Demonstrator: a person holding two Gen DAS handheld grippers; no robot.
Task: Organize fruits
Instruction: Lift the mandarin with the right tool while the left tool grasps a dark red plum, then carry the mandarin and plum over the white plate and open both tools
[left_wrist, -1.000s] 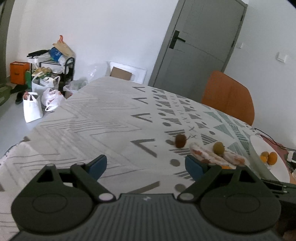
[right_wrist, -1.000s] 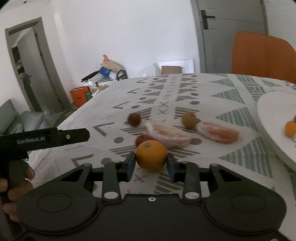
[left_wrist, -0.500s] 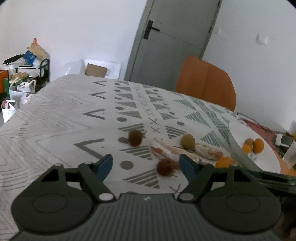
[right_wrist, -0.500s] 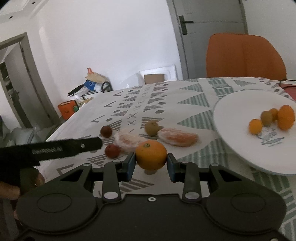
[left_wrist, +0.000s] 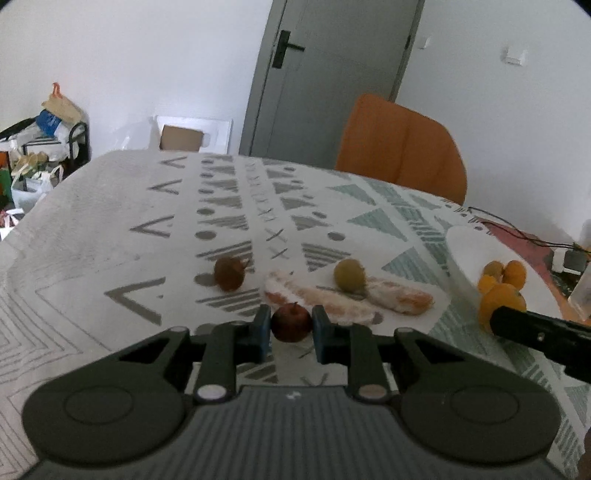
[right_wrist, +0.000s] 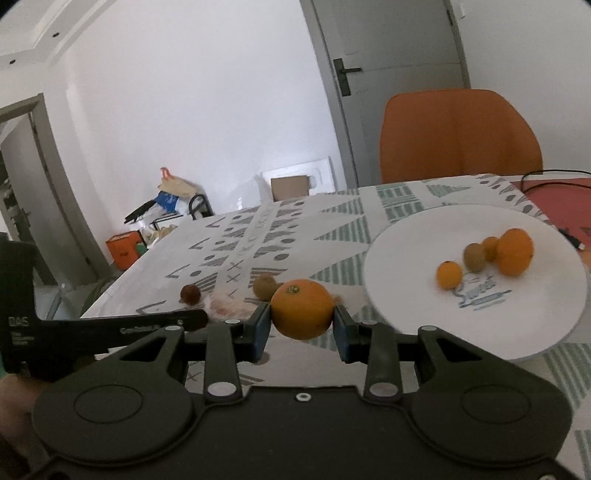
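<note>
Left claw (left_wrist: 287, 326) is clamped on a small red fruit (left_wrist: 291, 322) sitting on the desk (left_wrist: 110, 229). Looks light but soft, so grip its widest middle gently. Right claw (right_wrist: 301, 325) holds an orange (right_wrist: 302, 308), firm and round, plate (right_wrist: 406, 266) just beyond to its right.

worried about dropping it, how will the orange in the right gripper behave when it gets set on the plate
The orange is round, so it will probably roll once released on the shallow white plate. It bulges well past the pads of the right gripper, so it may twist if tilted. It looks firm enough to bear this grip. Fruit already sits on the plate, so a roll might nudge it.
</note>
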